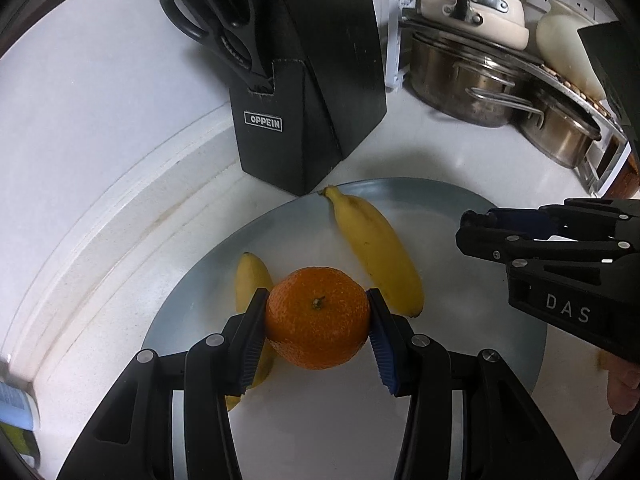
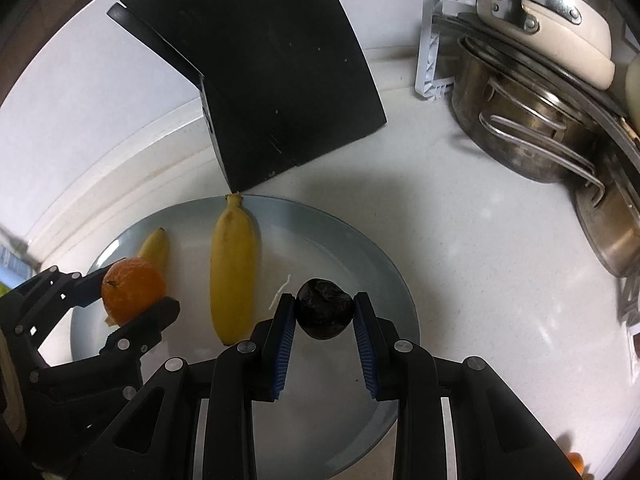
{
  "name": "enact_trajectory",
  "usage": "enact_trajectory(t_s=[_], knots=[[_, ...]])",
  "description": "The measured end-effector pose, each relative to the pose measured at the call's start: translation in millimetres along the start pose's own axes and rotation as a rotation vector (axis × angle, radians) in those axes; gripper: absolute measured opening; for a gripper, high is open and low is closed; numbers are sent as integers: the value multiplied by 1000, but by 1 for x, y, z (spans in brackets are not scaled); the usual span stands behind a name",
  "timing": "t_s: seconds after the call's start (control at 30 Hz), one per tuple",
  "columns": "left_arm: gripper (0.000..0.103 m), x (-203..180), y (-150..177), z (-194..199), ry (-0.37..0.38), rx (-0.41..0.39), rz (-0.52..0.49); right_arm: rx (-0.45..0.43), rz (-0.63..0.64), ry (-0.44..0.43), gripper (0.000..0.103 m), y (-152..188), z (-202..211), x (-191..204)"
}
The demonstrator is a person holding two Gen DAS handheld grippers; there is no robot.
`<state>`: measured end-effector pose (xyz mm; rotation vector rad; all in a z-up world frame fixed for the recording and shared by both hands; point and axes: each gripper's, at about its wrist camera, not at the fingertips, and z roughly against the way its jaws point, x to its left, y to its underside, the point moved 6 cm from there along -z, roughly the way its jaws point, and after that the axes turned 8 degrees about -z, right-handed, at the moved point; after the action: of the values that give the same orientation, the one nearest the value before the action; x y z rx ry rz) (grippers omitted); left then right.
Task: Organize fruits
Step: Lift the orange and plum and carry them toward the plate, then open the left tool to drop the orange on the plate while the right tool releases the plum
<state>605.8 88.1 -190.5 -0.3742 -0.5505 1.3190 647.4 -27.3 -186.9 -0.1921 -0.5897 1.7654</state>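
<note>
My left gripper [image 1: 317,297] is shut on an orange [image 1: 318,316], its blue pads pressing both sides. The orange hangs over a grey-blue plate [image 1: 460,320], partly covering a small banana [image 1: 250,276]. A larger banana [image 1: 378,248] lies across the plate's middle. My right gripper [image 2: 324,301] is shut on a dark wrinkled round fruit [image 2: 324,308] over the plate [image 2: 380,280], right of the large banana [image 2: 234,272]. The right wrist view also shows the left gripper [image 2: 134,300] with the orange [image 2: 132,290] and the small banana [image 2: 154,246]. In the left wrist view the right gripper [image 1: 464,232] enters from the right, its fruit hidden.
A black knife block [image 1: 304,80] with scissors [image 1: 216,12] stands just behind the plate, touching the large banana's stem. Steel pots [image 1: 472,76] and a white rack [image 2: 432,40] crowd the back right. A raised white ledge [image 1: 120,208] curves along the left. A hand [image 1: 622,384] shows at the right.
</note>
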Motion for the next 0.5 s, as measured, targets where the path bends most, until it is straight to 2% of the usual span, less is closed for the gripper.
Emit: enact_trajectory(t_s=[0.5], knots=[[48,-5,1,-8,9,23,-18,39,-4,-4,32,1,-7,2]])
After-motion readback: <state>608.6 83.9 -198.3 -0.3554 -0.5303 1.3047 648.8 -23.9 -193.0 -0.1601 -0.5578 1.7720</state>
